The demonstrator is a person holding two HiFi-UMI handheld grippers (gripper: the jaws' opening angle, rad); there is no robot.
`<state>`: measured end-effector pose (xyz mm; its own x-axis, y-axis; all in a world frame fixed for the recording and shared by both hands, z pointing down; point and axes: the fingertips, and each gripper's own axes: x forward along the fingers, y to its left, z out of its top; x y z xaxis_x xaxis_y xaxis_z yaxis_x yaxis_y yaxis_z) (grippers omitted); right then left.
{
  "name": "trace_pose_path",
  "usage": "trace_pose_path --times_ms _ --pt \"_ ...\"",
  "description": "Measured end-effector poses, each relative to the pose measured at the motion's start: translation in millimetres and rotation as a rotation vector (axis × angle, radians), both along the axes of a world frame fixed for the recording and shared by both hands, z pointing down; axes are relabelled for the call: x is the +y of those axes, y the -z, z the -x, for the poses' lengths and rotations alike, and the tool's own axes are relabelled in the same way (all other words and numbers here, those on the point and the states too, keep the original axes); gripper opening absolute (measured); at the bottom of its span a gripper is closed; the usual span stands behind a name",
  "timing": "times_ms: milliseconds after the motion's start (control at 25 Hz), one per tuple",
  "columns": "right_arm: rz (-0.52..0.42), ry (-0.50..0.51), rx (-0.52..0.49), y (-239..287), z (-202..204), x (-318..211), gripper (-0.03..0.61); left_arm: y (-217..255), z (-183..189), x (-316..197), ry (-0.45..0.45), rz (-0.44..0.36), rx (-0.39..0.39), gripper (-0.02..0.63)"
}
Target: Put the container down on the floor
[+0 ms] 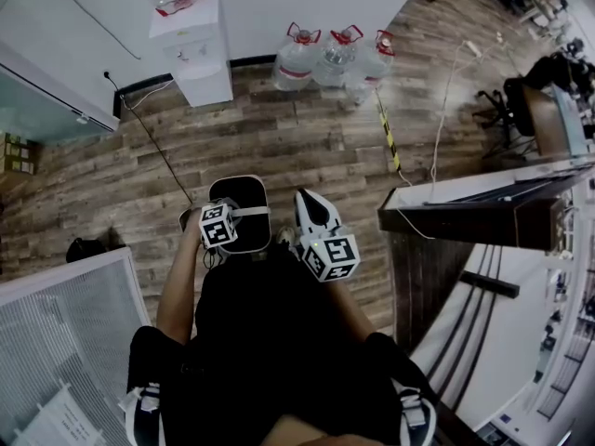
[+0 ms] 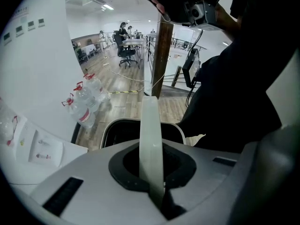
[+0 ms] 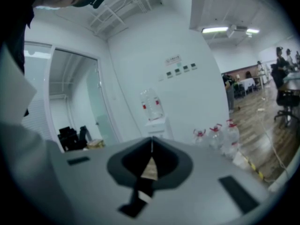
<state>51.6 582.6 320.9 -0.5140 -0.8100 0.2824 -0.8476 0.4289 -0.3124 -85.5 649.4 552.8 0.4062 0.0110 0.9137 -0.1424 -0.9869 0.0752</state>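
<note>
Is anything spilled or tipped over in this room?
Nothing stands out. The container hangs by its white handle, which the left gripper holds. The three water bottles stand upright by the wall, and the wooden floor shows no spill.

Three floor jugs (image 1: pixel 337 56), one dispenser (image 1: pixel 203 59), one container (image 1: pixel 246 193)

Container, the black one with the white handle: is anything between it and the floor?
Nothing visible. The black container with a white rim hangs from the left gripper over wooden floor; a thin black cable lies just left of it.
</note>
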Motion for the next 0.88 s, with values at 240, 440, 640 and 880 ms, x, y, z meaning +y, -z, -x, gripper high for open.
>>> trace_pose_path --times_ms 240,440,640,880 --pt "0.009 0.016 -0.013 -2 -19 5 0.033 1 -12 -1 0.004 -0.012 -0.006 0.037" --pt "0.018 0.045 -0.01 -9 -38 5 0.032 4 -28 -2 0.032 -0.019 -0.02 0.037" --pt "0.022 0.077 -0.023 -14 -60 -2 0.033 9 -45 -10 0.05 -0.023 -0.018 0.037" --pt "0.036 0.071 -0.022 -16 -73 -13 0.034 16 -66 -28 0.053 -0.007 0.025 0.037"
